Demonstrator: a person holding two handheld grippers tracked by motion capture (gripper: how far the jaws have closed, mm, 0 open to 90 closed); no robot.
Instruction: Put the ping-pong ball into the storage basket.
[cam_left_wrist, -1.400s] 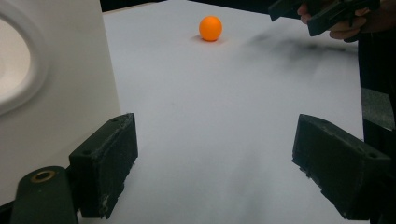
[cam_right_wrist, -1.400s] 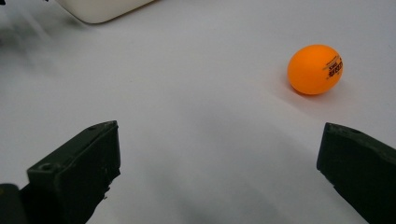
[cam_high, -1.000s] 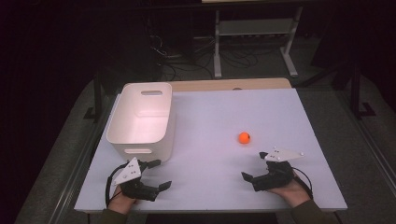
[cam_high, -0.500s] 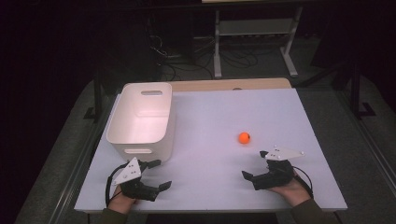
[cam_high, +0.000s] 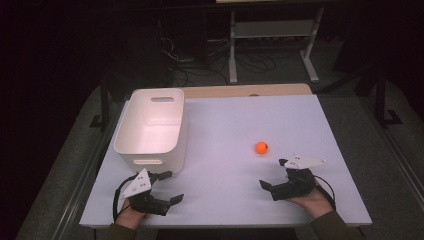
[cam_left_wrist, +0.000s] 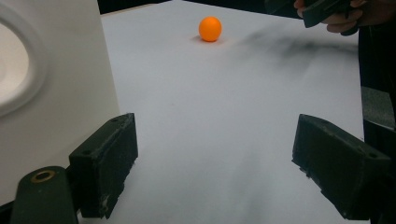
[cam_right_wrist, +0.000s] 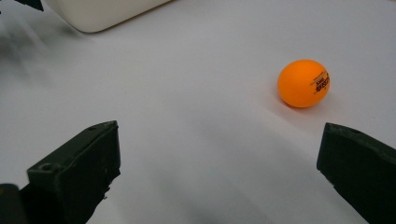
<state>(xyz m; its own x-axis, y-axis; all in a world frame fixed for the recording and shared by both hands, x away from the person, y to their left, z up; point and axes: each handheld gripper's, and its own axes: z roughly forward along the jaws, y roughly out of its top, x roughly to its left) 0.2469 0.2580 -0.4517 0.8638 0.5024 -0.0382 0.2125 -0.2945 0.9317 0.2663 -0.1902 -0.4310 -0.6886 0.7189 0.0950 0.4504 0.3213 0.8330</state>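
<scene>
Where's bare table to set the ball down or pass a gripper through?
Widest bare patch: between white bin and orange ball, running to the far edge. Also bare between left gripper and right gripper. Tightest: the strip between the bin's near wall and the left gripper.

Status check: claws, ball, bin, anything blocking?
Left claw open, empty, near bin. Right claw open, empty, just short of orange ball. Ball loose on table. Nothing between.

Two hands reach in from the near table edge, each holding a black two-jaw gripper low over the tabletop. The left gripper (cam_high: 167, 186) has its jaws spread wide, empty. The right gripper (cam_high: 273, 174) is likewise wide open, pointing leftward.
</scene>
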